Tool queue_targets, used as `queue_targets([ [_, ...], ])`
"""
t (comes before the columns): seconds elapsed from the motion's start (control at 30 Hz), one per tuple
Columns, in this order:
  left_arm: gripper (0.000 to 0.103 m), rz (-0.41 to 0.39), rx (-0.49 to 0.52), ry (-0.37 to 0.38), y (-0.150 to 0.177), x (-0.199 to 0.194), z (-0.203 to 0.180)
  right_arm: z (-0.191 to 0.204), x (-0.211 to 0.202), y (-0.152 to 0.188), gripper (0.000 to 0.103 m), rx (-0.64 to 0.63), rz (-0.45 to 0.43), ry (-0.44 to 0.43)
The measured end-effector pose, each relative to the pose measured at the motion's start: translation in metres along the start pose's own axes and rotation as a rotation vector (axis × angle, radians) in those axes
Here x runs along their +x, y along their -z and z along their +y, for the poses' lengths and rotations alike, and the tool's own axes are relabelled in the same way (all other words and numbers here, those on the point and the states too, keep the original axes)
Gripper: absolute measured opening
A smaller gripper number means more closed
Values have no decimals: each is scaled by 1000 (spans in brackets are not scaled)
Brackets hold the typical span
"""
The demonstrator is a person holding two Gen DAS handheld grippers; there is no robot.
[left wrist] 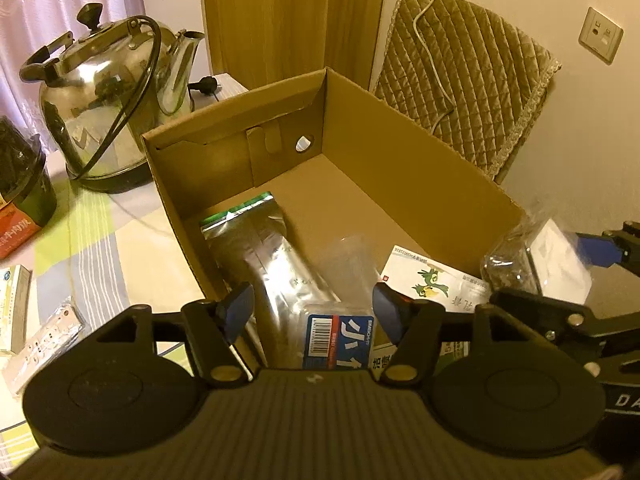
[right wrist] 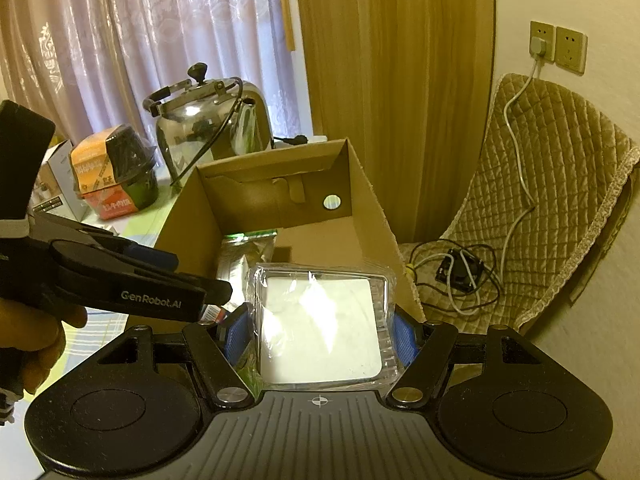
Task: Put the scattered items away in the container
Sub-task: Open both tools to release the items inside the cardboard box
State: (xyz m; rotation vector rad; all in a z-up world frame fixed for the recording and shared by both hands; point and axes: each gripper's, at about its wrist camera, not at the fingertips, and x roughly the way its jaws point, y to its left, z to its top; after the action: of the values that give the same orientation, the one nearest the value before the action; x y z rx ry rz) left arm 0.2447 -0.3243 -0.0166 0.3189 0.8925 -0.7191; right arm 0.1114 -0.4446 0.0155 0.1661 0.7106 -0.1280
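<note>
The right gripper [right wrist: 320, 334] grasps a white square item sealed in a clear, crinkled plastic wrap [right wrist: 322, 328]; its blue fingers [right wrist: 238, 334] press on both sides of the pack. The pack is held above the near right corner of the cardboard box [left wrist: 440, 168], which is brown, rectangular and open at the top, with a round hole in its far wall.

The left gripper [left wrist: 314, 312] hangs over the near edge of the box with its fingers [left wrist: 236, 308] spread apart and nothing between them.

On the floor of the box lie a shiny silver foil pouch [left wrist: 260, 248] with a green strip at its top, a blue packet with a barcode [left wrist: 340, 340], a flat white carton with printed green birds [left wrist: 436, 280] and a thin transparent bag [left wrist: 348, 256].

The worktop [left wrist: 100, 240] has a cloth with green and pale checks. On it, to the left of the box, stand a polished steel kettle [left wrist: 104, 108] with a black knob and a curved handle, and a dark bowl-shaped container [left wrist: 24, 184]. A silver blister strip [left wrist: 44, 340] and a small carton [left wrist: 14, 308] lie near the left edge.

A chair with a quilted olive cover [right wrist: 552, 184] stands beside the worktop, and a white cable runs over it from the wall socket [right wrist: 540, 46].
</note>
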Motion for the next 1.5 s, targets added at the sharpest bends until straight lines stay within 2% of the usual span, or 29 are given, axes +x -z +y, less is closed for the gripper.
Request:
queue_targets([
  [0.8,63,-44,-41,-7,7,-29,14,11,14,-14,72,-32,-3,2],
  [1.5,65,-63,-68,-17,14,-40,24,15,31,-24,73,-63,24,-14],
])
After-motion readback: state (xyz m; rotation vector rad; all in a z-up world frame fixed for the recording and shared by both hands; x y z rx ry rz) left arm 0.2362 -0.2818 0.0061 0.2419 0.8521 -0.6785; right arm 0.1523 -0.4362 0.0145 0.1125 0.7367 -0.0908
